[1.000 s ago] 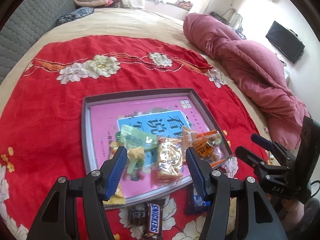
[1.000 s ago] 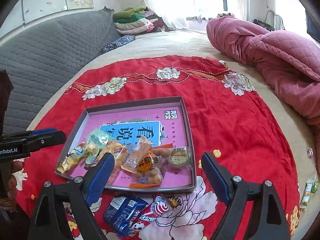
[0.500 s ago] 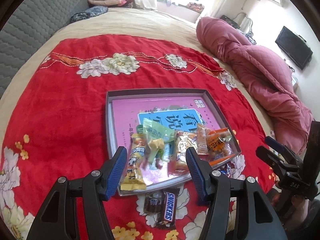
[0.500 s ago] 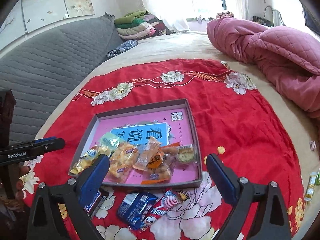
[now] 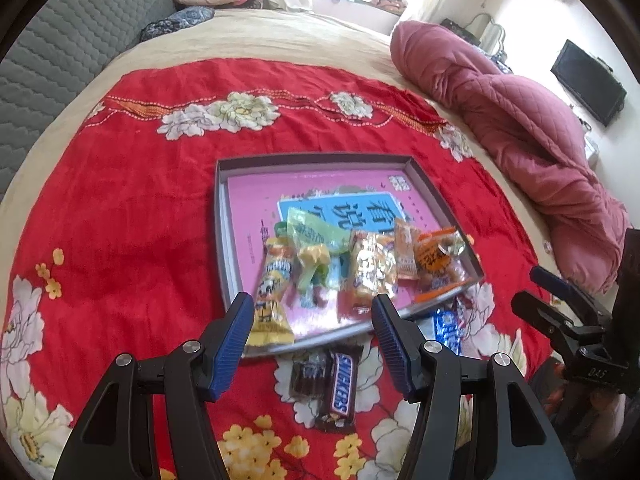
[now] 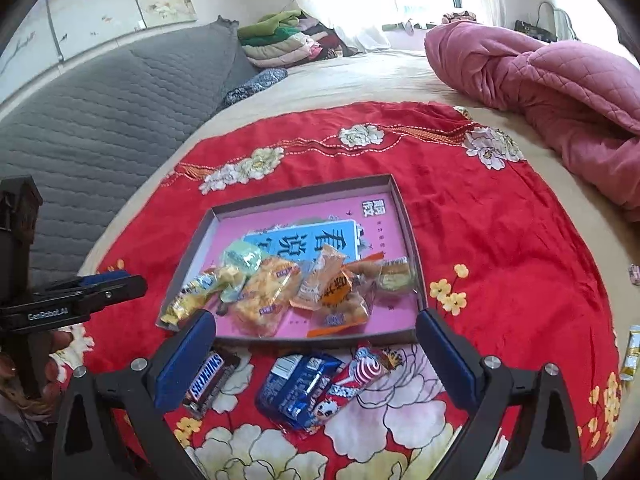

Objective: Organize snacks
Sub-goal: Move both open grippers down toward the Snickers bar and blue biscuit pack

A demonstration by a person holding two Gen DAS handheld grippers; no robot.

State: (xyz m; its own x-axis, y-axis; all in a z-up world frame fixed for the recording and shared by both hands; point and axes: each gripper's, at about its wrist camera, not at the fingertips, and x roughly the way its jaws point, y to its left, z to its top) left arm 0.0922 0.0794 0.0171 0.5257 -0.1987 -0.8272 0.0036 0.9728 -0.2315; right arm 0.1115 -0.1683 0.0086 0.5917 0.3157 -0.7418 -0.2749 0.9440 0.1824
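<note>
Snacks lie heaped in the near half of a grey tray [image 6: 404, 216] on a red floral cloth [image 6: 500, 216] spread over the bed. Outside the tray, at six o'clock from it, lie a Snickers bar [image 6: 206, 378], a blue packet [image 6: 298, 386] and a red-and-white packet [image 6: 356, 376]. Right gripper [image 6: 316, 354] hangs above these, jaws opening wide with nothing between them. Left gripper [image 5: 312, 338] hovers over the tray's near edge, jaws half open and empty.
</note>
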